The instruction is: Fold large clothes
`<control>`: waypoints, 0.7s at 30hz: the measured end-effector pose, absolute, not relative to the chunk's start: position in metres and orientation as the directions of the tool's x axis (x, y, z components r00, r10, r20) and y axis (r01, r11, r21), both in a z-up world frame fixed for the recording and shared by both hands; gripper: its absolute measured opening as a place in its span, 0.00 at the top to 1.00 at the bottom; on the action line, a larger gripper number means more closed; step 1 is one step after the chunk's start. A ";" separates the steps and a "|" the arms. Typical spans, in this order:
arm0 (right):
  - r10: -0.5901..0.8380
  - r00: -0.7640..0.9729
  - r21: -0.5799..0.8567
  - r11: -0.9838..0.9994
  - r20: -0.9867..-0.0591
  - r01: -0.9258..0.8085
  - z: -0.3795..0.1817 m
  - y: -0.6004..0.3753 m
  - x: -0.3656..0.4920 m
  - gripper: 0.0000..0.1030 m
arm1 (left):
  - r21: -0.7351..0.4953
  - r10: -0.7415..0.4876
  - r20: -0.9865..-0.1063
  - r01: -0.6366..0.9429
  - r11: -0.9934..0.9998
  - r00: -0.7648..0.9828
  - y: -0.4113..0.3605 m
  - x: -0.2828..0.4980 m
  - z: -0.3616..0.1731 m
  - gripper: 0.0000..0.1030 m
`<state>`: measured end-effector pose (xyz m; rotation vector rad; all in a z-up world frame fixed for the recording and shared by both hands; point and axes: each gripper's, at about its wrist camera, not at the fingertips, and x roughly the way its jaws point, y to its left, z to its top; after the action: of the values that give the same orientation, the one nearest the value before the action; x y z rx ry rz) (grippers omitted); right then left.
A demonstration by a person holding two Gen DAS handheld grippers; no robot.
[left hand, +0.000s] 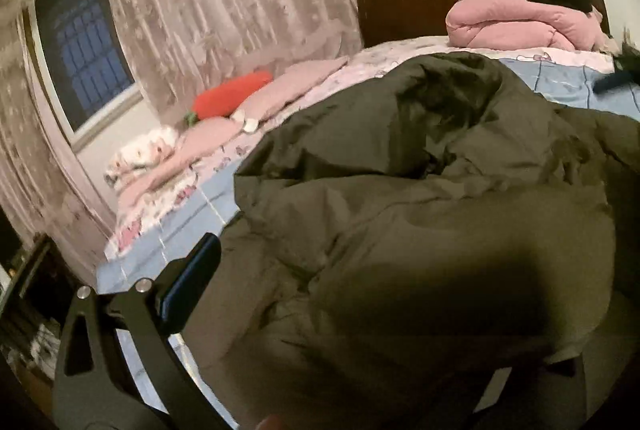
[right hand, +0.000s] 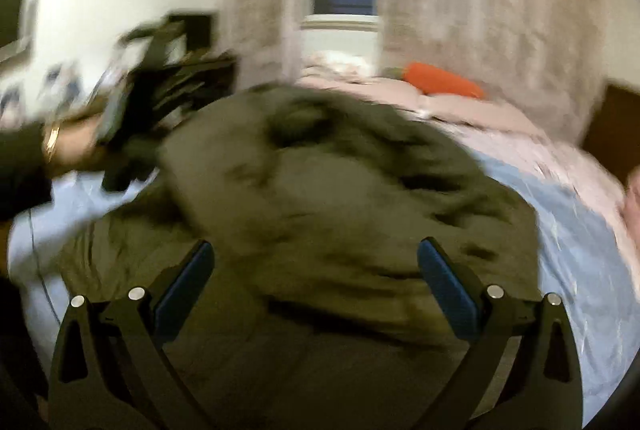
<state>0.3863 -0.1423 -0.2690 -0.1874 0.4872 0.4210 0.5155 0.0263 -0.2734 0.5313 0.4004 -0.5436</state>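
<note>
Olive coat [right hand: 340,190] lying bunched on bed [right hand: 580,250]; right gripper [right hand: 316,270] hovering spread and empty; left gripper [left hand: 360,310] half-buried, grip unclear; flattening before folding is advisable

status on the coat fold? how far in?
Early. Done: the olive coat is on the bed, bunched, with one flap over its body. In hand: the left tool at its far edge, grip unclear; the right tool open above it. Left: flatten and fold.
</note>
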 end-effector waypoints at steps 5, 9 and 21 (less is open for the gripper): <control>0.208 0.862 -0.406 0.815 -0.462 -0.414 -0.285 -0.064 0.419 0.01 | 0.367 -0.388 -0.509 0.601 0.710 0.768 0.016 0.513 -0.277 0.02; 0.143 0.884 -0.360 0.875 -0.444 -0.323 -0.261 -0.079 0.483 0.01 | 0.355 -0.385 -0.508 0.595 0.721 0.770 0.025 0.509 -0.279 0.02; 0.316 0.810 -0.104 0.903 -0.494 -0.416 -0.219 -0.083 0.577 0.01 | 0.259 -0.552 -0.403 0.670 0.696 0.730 0.016 0.536 -0.262 0.02</control>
<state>0.5768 -0.0831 -0.2190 -0.2121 0.4889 0.3948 0.5356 0.0156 -0.2620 0.4073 0.3067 -0.6936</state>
